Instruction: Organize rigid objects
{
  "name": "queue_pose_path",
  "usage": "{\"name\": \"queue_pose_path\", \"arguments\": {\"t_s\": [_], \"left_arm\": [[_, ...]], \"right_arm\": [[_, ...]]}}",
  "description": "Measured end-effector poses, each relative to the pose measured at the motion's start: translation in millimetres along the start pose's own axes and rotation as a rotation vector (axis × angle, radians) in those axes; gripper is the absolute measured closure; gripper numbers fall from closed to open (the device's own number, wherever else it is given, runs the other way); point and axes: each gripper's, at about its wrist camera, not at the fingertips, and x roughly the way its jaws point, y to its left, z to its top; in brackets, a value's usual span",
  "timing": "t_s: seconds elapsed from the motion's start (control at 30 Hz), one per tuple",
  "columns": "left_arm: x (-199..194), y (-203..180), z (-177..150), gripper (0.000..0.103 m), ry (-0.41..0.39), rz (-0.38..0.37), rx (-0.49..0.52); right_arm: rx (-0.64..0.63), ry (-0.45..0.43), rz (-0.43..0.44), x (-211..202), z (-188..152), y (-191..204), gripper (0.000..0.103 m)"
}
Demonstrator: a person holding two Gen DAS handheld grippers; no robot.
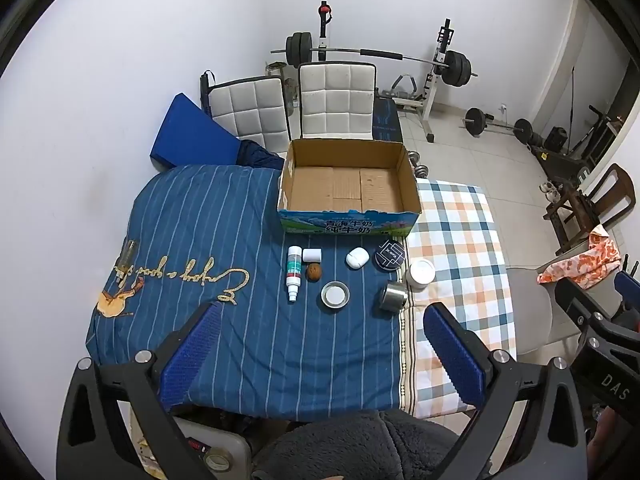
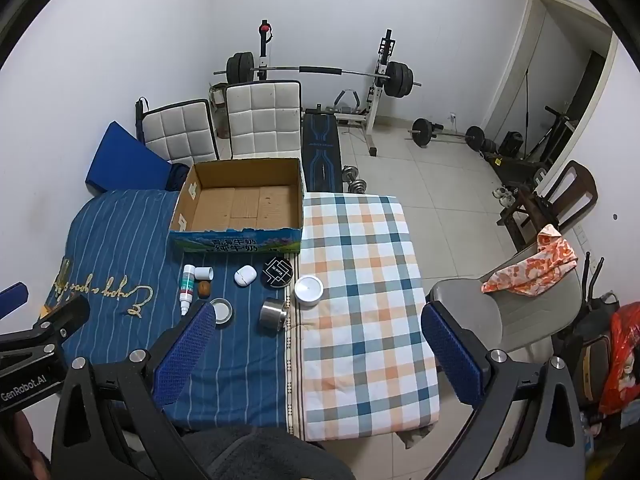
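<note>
An empty cardboard box [image 1: 347, 184] [image 2: 244, 204] stands at the far side of the cloth-covered table. In front of it lie a white spray bottle [image 1: 293, 273] [image 2: 187, 289], a small white cap [image 1: 312, 255], a brown walnut-like ball [image 1: 314, 271], a white earbud case [image 1: 357, 257] [image 2: 245, 275], a black round tin [image 1: 390, 256] [image 2: 278, 272], a white jar [image 1: 420, 273] [image 2: 308, 290], a steel cup on its side [image 1: 393, 297] [image 2: 274, 312] and a round metal lid [image 1: 335, 294] [image 2: 221, 311]. My left gripper [image 1: 320, 344] and right gripper [image 2: 316, 344] are open and empty, held near the front edge.
A blue striped cloth [image 1: 192, 240] and a checked cloth [image 2: 360, 280] cover the table. Two white chairs [image 1: 336, 100] stand behind the box. A grey chair with an orange cloth [image 2: 532, 272] stands at the right. Weight equipment [image 2: 316, 72] lines the back wall.
</note>
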Motion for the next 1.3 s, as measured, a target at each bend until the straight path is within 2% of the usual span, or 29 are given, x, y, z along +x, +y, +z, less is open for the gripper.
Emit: {"name": "queue_pose_path", "arguments": {"t_s": [1.0,1.1,1.17,1.3], "left_arm": [[-8.5,-9.7,-0.9,0.000,-0.012,-0.008,-0.002],[-16.0,-14.3,-6.6,0.000,-0.017,-0.013,-0.003],[-17.2,-14.0,-7.8,0.000,-0.019,-0.014,-0.004],[-19.5,-14.1,-6.9,0.000,-0.026,-0.017,-0.008]], "right_arm": [[0.007,-0.005,0.004,-11.8,-10.2,-3.7,0.000],[0.012,-0.007,0.004,-3.5,-17.1,-4.4,0.000],[0.024,-0.012,0.004,-16.1,-17.6,-9.0,0.000],[0.030,-0.016,0.001,-15.5,-16.5,-11.0,0.000]]}}
